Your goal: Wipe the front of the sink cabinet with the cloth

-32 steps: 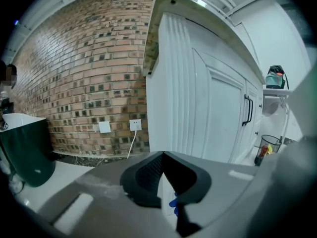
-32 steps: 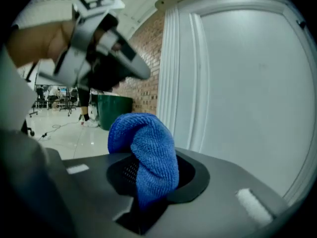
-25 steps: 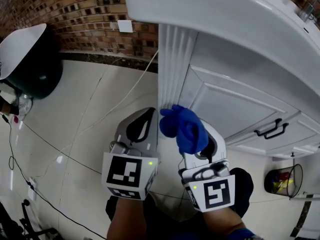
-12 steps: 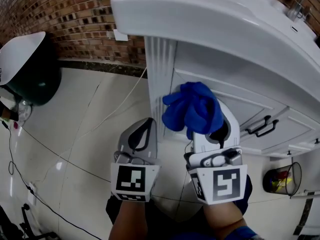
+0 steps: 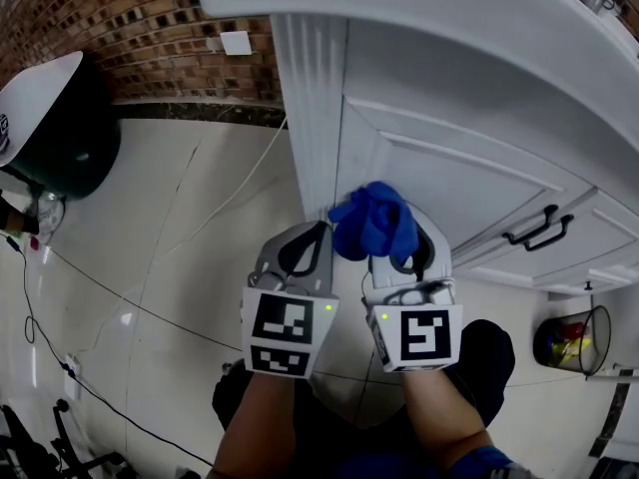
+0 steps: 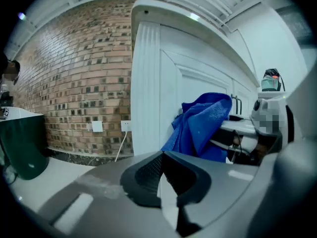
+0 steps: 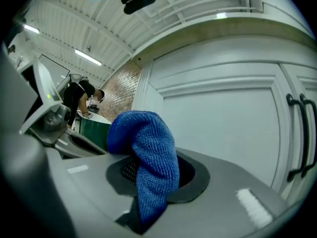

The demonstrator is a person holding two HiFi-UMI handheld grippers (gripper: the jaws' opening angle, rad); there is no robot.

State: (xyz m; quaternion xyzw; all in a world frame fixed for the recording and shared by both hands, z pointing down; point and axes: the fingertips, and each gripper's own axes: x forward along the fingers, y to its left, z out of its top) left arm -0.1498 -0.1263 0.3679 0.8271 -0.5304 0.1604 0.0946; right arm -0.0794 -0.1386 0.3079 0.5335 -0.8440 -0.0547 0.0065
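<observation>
Right hand-held gripper [image 5: 404, 233]: jaws clamped on a blue cloth [image 5: 374, 223]. The right gripper view shows the cloth [image 7: 148, 155] pinched between the closed jaws. A bunched fold rises above them and a strip hangs down over the dark pads.

Left hand-held gripper [image 5: 300, 238]: jaws drawn together, nothing between them, as its own view confirms [image 6: 161, 170]. It sits just beside the right hand-held gripper, on the side of the brick wall [image 5: 130, 28]. From the left gripper view the cloth [image 6: 200, 125] appears to its right, held up by the other tool.

Sink cabinet [image 5: 449, 168]: white, with panelled doors and a fluted corner post [image 5: 310, 118]. The cloth is at the lower left of the nearest door panel, close to the post. Contact between cloth and door cannot be confirmed from any view. A dark bar handle [image 5: 539, 230] is fixed further right on the cabinet front, well apart from the cloth. The white basin rim [image 5: 419, 8] overhangs the cabinet.

Surroundings: pale tiled floor [image 5: 150, 267]. A white wall socket [image 5: 236, 43] is on the brick, with a cable [image 5: 235, 193] trailing across the floor. A dark green bin with a white lid [image 5: 60, 138] stands at the far left. A wire basket [image 5: 571, 342] stands at the lower right.
</observation>
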